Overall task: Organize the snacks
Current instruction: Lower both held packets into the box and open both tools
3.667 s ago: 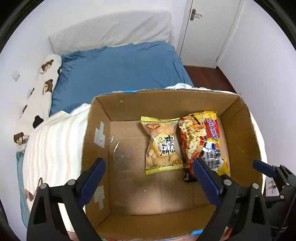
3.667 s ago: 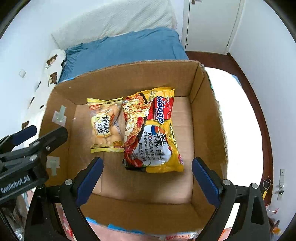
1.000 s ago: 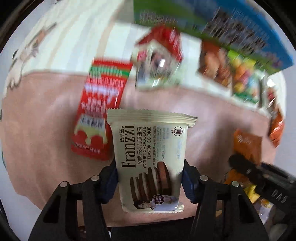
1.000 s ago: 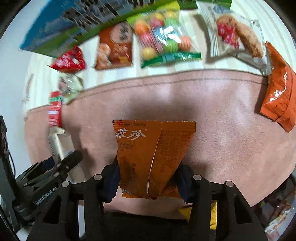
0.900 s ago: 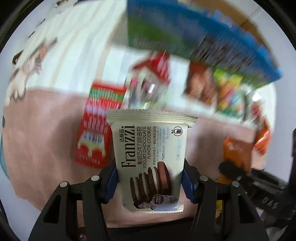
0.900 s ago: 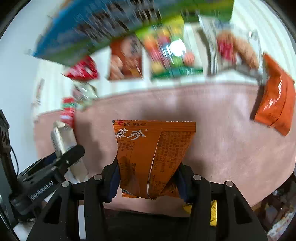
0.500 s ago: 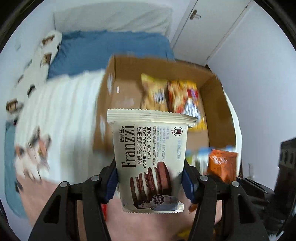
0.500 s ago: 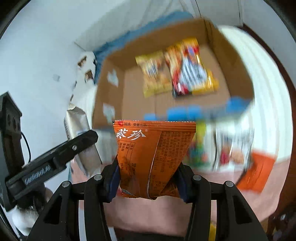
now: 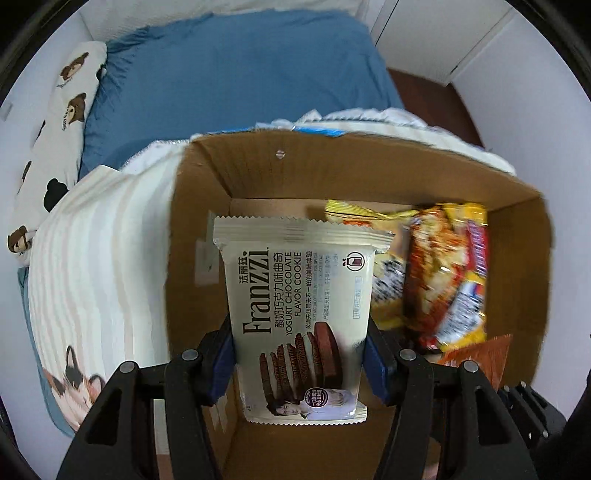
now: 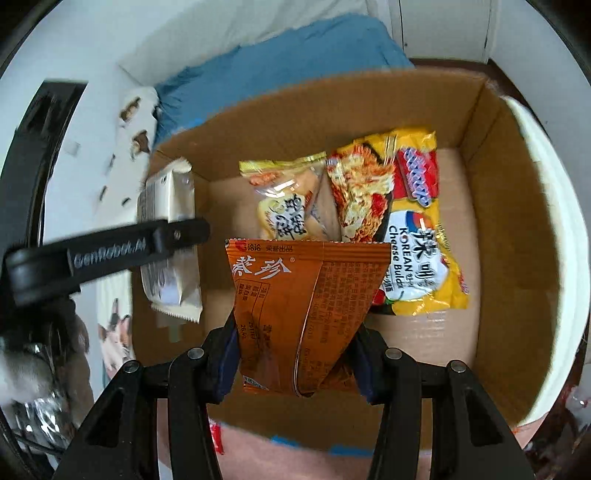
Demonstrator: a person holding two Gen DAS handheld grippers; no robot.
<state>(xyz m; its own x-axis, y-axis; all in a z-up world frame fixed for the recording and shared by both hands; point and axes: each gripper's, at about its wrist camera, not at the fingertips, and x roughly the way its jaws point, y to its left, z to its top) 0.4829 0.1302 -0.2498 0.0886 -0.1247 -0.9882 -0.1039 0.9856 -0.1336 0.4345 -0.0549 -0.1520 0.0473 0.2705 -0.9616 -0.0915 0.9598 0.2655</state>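
Observation:
My left gripper (image 9: 297, 363) is shut on a cream Franzzi yogurt chocolate cookie pack (image 9: 299, 317), held over the left part of an open cardboard box (image 9: 192, 280). My right gripper (image 10: 293, 350) is shut on an orange snack pouch (image 10: 295, 314) above the same box (image 10: 517, 258), near its front wall. On the box floor lie a yellow snack bag (image 10: 286, 199) and a yellow-red Korean cheese noodle pack (image 10: 399, 221). In the right wrist view the left gripper's arm (image 10: 103, 251) crosses from the left with the cookie pack (image 10: 168, 236). The orange pouch's corner (image 9: 480, 354) shows in the left wrist view.
The box sits on a striped white blanket (image 9: 96, 266) over a bed with a blue sheet (image 9: 236, 74) and a bear-print pillow (image 9: 55, 122). A pink cover (image 10: 295, 461) lies before the box's front wall. A white door (image 9: 443, 33) stands behind.
Both grippers have carried their packs from over the pink cover and loose snacks to above the cardboard box. Their grips look unchanged.

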